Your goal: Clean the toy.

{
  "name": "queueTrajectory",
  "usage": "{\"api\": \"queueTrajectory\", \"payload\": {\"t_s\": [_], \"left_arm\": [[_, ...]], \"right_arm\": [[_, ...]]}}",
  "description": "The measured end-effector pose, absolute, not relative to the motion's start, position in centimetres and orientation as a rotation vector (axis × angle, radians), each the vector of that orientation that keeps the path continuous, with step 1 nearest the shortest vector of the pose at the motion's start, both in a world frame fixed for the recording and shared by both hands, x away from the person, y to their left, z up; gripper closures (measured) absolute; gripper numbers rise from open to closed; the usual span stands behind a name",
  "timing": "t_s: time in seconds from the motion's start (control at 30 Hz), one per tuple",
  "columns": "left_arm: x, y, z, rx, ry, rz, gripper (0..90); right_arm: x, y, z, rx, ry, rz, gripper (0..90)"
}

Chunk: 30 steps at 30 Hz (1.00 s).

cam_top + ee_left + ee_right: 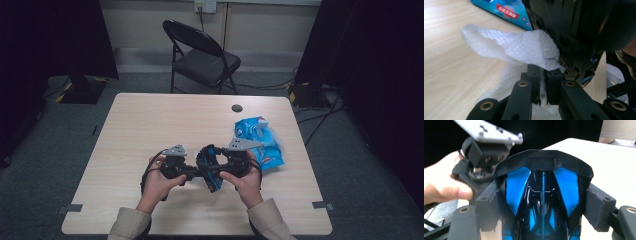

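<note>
While right claw (543, 202) grips car (542, 192), left claw (543, 82) pinches wipe (524, 47).

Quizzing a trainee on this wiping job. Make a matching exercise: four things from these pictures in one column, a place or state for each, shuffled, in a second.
Things:
1. white wipe
2. black and blue toy car
3. blue wipe packet
4. folding chair

Places or states:
A. stands on the floor beyond the table
B. pinched in the left gripper
C. lies on the table, to the right of the hands
D. gripped between the pads of the right gripper

Pairs: 1-B, 2-D, 3-C, 4-A
</note>
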<state>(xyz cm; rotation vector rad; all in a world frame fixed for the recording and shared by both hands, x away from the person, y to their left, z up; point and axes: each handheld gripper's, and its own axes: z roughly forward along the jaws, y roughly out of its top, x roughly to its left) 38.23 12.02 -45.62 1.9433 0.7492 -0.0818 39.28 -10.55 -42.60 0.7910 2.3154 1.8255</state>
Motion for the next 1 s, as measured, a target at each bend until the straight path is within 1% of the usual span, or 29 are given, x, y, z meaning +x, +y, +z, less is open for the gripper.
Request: {"api": "queueTrajectory", "payload": {"t_s": [0.33, 0.5, 0.6, 0.77, 1.0], "left_arm": [[37.2, 10.9, -48.3, 1.965, 0.755, -0.153, 84.0], [37.5, 11.4, -48.4, 1.967, 0.779, -0.144, 83.8], [38.0, 12.6, -47.6, 1.947, 0.805, -0.108, 83.7], [39.0, 14.5, -45.0, 1.907, 0.817, -0.036, 83.8], [39.9, 15.0, -42.6, 1.884, 0.8, 0.025, 83.8]], "right_arm": [[39.4, -10.9, -42.4, 0.801, 2.303, 1.838, 25.9], [39.4, -11.1, -42.4, 0.805, 2.292, 1.842, 25.9], [39.4, -11.1, -42.3, 0.803, 2.292, 1.841, 25.9], [39.4, -11.0, -42.4, 0.79, 2.302, 1.849, 25.9], [39.1, -10.4, -42.6, 0.765, 2.332, 1.836, 25.9]]}}
